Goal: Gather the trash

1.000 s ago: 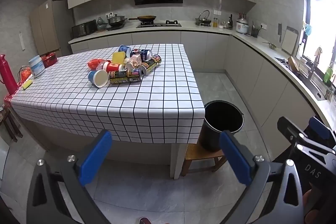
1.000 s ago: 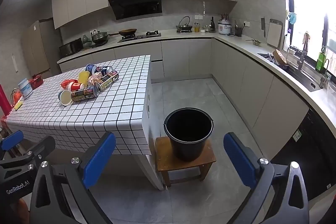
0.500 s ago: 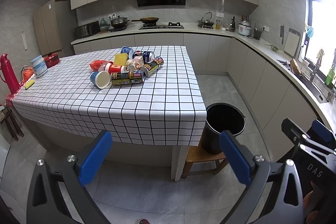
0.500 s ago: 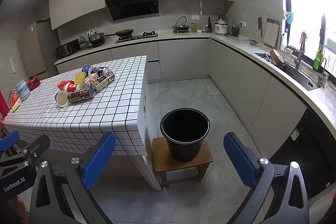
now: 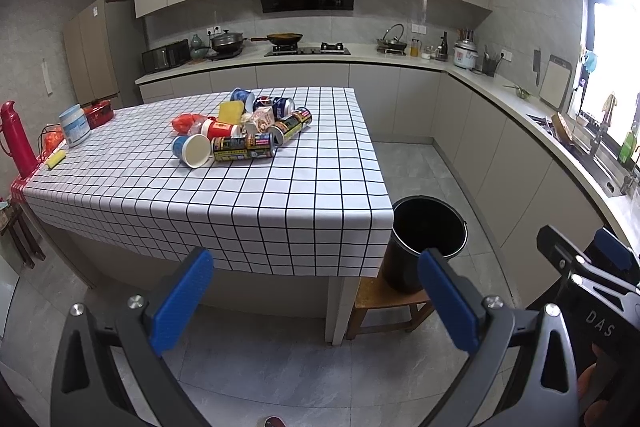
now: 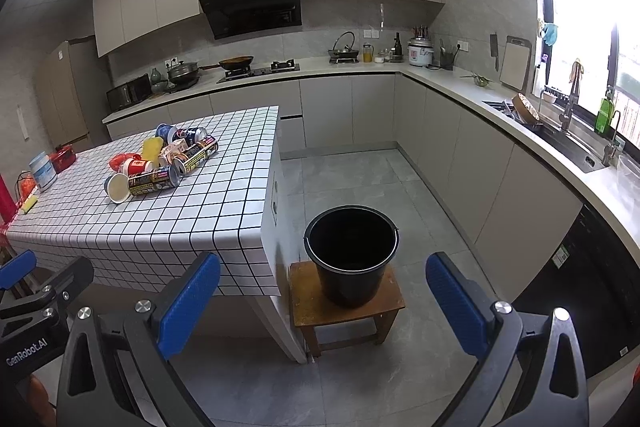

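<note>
A pile of trash (image 5: 244, 131) lies on the checkered table (image 5: 280, 195): several cans, paper cups, a yellow pouch and a red wrapper. The pile also shows in the right wrist view (image 6: 164, 159). A black bucket (image 6: 351, 259) stands on a small wooden stool (image 6: 344, 311) at the table's right end; the bucket also shows in the left wrist view (image 5: 428, 235). My left gripper (image 5: 316, 299) is open and empty, well short of the table. My right gripper (image 6: 322, 299) is open and empty, in front of the bucket.
A red thermos (image 5: 16, 139), a white tub (image 5: 75, 125) and a red pot (image 5: 98, 113) stand at the table's left end. Kitchen counters (image 6: 520, 139) with a sink run along the back and right. Grey tile floor (image 6: 360, 179) lies between table and counters.
Both grippers have drifted slightly, so the table and bucket sit a little differently in view. Both stay open and empty. The trash has not moved.
</note>
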### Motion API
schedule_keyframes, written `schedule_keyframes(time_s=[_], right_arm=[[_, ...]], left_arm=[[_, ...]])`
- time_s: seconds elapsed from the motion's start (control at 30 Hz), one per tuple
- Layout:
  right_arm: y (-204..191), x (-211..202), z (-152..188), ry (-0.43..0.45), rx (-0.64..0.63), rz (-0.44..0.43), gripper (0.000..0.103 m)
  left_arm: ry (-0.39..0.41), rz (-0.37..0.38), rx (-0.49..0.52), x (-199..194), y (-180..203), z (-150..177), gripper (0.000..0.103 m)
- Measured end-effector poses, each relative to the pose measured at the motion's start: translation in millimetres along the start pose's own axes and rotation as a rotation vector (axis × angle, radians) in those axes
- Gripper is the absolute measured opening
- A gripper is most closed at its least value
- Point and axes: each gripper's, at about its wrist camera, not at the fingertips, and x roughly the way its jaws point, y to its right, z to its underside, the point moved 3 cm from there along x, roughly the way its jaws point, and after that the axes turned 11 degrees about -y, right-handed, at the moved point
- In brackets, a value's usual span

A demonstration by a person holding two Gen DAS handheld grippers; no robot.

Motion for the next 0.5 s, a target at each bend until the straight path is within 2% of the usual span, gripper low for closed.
schedule_keyframes(time_s=[0.5], right_arm=[[-2.6, -3.7, 0.8, 0.000, 0.000, -0.006, 0.103]], left_arm=[[0.004, 0.004, -0.010, -1.8, -3.0, 1.9, 0.103]])
